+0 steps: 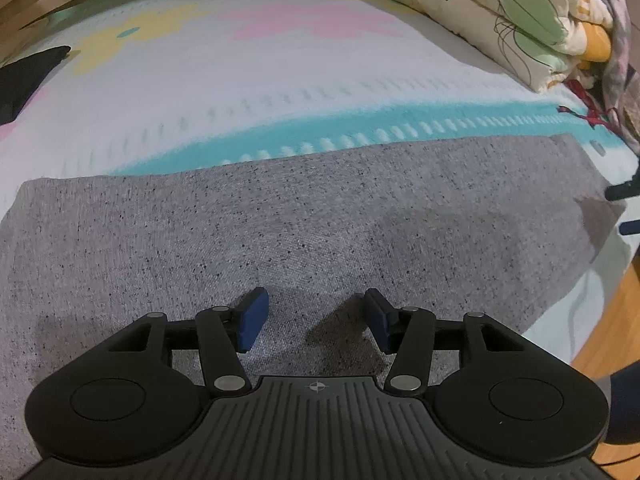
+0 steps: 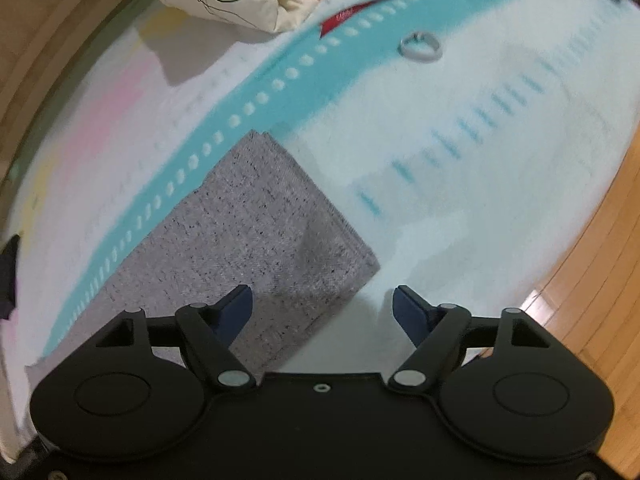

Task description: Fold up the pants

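Note:
The grey speckled pants (image 1: 304, 224) lie folded flat in a rectangle on the bed. My left gripper (image 1: 316, 320) is open and empty, low over the near part of the pants. In the right wrist view the pants (image 2: 248, 232) show their right end with stacked layers at the edge. My right gripper (image 2: 322, 312) is open and empty, over the pants' near right corner and the sheet beside it. Its blue fingertips (image 1: 628, 208) show at the right edge of the left wrist view.
The bed sheet (image 1: 256, 88) is white with a teal band and pink and yellow patches. A folded quilt (image 1: 512, 20) lies at the far right. A small white ring (image 2: 420, 47) lies on the sheet. A black cloth (image 1: 24, 76) lies far left. Wooden floor (image 2: 592, 272) runs along the bed's right edge.

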Available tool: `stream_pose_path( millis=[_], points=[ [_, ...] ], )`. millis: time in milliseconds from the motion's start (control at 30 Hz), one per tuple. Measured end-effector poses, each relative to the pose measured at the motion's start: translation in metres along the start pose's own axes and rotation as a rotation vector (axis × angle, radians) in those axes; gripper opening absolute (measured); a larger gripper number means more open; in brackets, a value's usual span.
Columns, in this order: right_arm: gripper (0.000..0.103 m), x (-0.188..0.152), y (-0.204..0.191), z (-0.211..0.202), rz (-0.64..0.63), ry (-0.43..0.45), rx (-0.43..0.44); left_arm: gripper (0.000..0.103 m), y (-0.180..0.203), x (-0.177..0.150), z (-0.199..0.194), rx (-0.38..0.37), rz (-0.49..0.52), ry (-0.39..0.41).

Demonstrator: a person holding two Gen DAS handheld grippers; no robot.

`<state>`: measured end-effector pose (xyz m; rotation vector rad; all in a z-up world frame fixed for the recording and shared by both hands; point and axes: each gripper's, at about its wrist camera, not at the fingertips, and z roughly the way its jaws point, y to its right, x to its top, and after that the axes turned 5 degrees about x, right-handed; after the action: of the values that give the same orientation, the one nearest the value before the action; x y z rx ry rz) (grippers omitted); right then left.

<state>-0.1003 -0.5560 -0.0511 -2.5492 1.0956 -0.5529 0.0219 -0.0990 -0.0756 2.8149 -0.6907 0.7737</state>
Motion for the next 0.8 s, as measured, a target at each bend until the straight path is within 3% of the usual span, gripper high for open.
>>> stream_pose_path(
  millis=[167,333,400,467,633,800],
  points=[
    [0.078,-0.001,0.011,0.013,0.106,0.008,0.096,0.051,-0.002,-0.001,-0.001,-0.005,-0.001,0.001],
    [0.077,-0.003,0.010,0.011,0.099,0.055,0.105,0.051,-0.003,0.000,-0.001,-0.010,-0.010,-0.006],
    [0.070,-0.004,0.010,0.004,0.093,0.095,0.143,0.051,-0.002,0.000,-0.001,-0.009,-0.012,-0.007],
    [0.070,-0.003,0.006,0.002,0.073,0.116,0.184,0.051,-0.002,0.000,-0.002,-0.008,-0.007,-0.007],
    [0.071,0.000,0.003,0.014,0.073,0.107,0.153,0.051,-0.003,0.000,-0.002,-0.012,-0.009,-0.007],
    [0.067,0.004,0.005,0.020,0.083,0.146,0.201,0.051,-0.001,0.001,-0.003,-0.010,-0.006,-0.004]
  ],
)
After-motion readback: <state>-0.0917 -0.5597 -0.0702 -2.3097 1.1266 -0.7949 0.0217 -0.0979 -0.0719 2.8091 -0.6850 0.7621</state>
